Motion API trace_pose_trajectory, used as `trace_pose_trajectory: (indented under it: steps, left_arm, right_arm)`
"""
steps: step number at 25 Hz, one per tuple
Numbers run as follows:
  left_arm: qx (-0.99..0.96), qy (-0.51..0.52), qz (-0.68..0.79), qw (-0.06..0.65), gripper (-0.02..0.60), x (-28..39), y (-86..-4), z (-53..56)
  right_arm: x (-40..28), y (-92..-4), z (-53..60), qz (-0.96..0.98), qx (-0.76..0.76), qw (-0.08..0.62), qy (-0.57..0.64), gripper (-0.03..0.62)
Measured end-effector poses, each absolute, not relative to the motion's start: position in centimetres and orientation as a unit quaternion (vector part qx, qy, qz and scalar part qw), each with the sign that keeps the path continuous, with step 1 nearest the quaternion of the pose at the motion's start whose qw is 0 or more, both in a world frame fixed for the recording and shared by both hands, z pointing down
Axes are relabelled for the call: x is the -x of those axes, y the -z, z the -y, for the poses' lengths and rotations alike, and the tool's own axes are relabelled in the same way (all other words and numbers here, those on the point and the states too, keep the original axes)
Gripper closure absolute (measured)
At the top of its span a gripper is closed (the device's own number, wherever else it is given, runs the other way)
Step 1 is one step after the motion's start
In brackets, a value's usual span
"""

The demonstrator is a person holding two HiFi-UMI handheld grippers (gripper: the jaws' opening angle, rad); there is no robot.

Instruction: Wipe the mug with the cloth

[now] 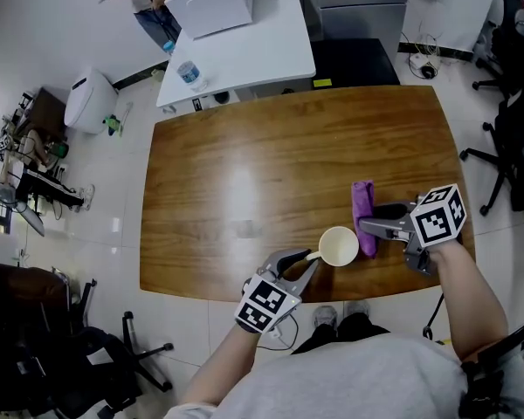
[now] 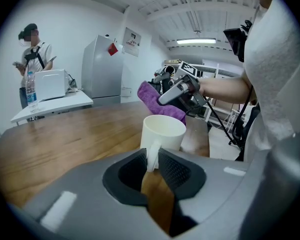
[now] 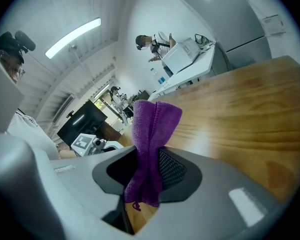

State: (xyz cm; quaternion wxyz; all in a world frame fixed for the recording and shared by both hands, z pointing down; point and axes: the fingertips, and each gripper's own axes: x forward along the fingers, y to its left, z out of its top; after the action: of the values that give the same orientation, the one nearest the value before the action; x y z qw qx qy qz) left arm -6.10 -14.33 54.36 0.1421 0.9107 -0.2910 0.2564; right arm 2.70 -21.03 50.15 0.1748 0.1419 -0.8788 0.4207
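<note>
Two grips confirmed: left tool (image 2: 151, 160) pinches the handle (image 2: 152, 154) of the white mug (image 2: 163, 132); right tool (image 3: 147, 170) clamps the purple cloth (image 3: 153, 128) just beside the mug.

Head view: high above, steeply down on table (image 1: 244, 173). Left gripper view: low, close behind mug (image 2: 162, 134), facing right gripper (image 2: 163, 100). Right gripper view: low, tilted, close on cloth (image 3: 150, 144). Shared by all: table, cloth.
</note>
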Motion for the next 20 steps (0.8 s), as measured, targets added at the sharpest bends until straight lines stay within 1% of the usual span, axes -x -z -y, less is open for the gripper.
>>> trace_pose_trajectory:
  steps: [11, 13, 17, 20]
  left_arm:
    - [-0.912, -0.256, 0.289, 0.139, 0.518, 6.3, -54.5, 15.1]
    - [-0.912, -0.256, 0.289, 0.138, 0.518, 6.4, -54.5, 15.4]
    - [-0.911, -0.259, 0.291, 0.132, 0.517, 6.5, -54.6, 15.8]
    - [-0.912, -0.261, 0.291, 0.125, 0.517, 6.6, -54.5, 15.7]
  right_arm:
    - [-1.5, -54.0, 21.1, 0.850, -0.116, 0.175, -0.482, 0.468]
    - [-1.5, -55.2, 21.1, 0.844, -0.117, 0.190, -0.487, 0.468]
    - [-1.7, -57.6, 20.7, 0.838, -0.123, 0.244, -0.473, 0.470]
    - [-1.8, -58.4, 20.3, 0.835, -0.121, 0.264, -0.467, 0.470]
